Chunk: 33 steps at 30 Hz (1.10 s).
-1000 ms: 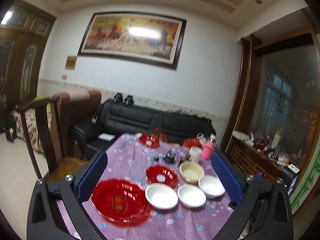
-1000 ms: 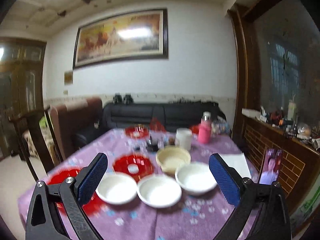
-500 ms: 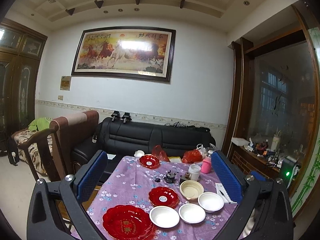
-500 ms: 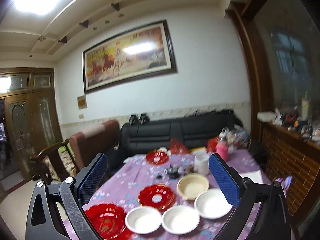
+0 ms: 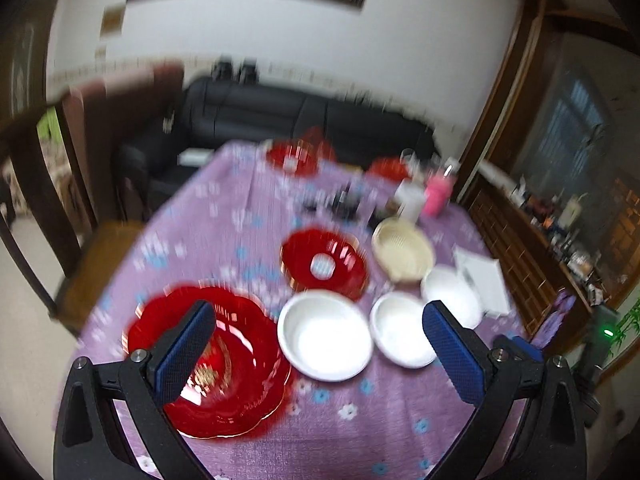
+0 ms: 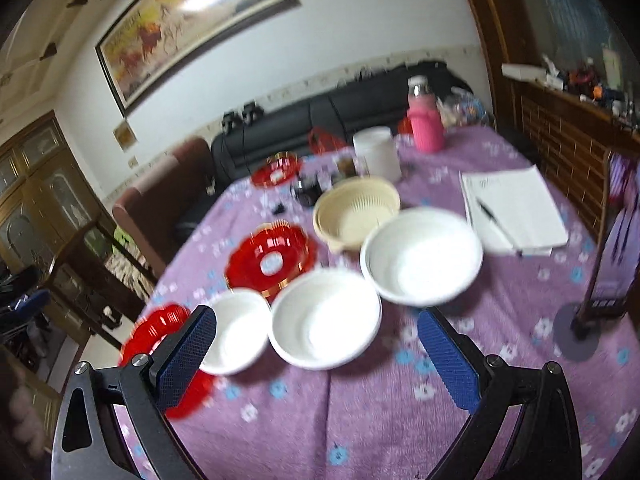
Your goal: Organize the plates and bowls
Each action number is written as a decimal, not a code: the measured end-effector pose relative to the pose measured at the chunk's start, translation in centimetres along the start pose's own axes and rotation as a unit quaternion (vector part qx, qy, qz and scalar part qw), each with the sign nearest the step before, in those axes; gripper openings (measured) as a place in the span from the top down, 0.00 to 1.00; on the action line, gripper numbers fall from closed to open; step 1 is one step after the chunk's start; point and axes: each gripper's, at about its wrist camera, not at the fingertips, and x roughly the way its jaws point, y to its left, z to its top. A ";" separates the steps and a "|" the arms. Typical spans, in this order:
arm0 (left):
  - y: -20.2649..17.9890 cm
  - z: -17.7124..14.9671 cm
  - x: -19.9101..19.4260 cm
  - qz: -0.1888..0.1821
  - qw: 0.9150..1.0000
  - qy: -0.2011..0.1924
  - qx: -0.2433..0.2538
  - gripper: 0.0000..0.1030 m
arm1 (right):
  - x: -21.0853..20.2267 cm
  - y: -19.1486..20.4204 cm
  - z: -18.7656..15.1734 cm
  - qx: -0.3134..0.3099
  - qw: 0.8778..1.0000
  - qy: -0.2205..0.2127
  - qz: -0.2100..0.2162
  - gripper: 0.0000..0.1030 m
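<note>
On the purple flowered tablecloth [image 5: 224,236] lie a large red plate [image 5: 240,364], a smaller red plate [image 5: 324,264], a cream basket bowl [image 5: 402,254] and three white bowls [image 5: 326,334] in a row. My left gripper [image 5: 316,348] is open and empty, above the large red plate and the left white bowl. In the right wrist view, my right gripper [image 6: 316,352] is open and empty above the middle white bowl [image 6: 324,318], with white bowls to its left [image 6: 236,330] and right [image 6: 420,256], the cream bowl [image 6: 356,210] and a red plate [image 6: 270,262] behind.
A third red plate [image 6: 276,170], a white cup [image 6: 376,152], a pink bottle [image 6: 426,120] and small dark items stand at the far side. A notepad with pen [image 6: 512,208] lies right. A phone stand [image 6: 600,280] is at the right edge. A wooden chair [image 5: 60,208] stands left.
Both grippers have tilted down and moved closer to the table; the dishes now fill more of both views. Nothing on the table has moved. Both stay open.
</note>
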 end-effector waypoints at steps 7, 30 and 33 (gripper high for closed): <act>5.3 -1.5 3.1 0.033 0.998 0.023 -0.044 0.01 | 3.4 4.8 -3.2 -0.045 0.991 0.070 0.102 0.01; 20.6 -4.3 10.7 0.069 0.984 0.110 -0.121 0.01 | 18.7 16.5 -8.9 -0.024 0.969 0.215 0.119 0.25; 20.4 -4.6 11.3 0.064 0.985 0.119 -0.104 0.25 | 19.1 16.5 -9.0 -0.026 0.970 0.214 0.112 0.30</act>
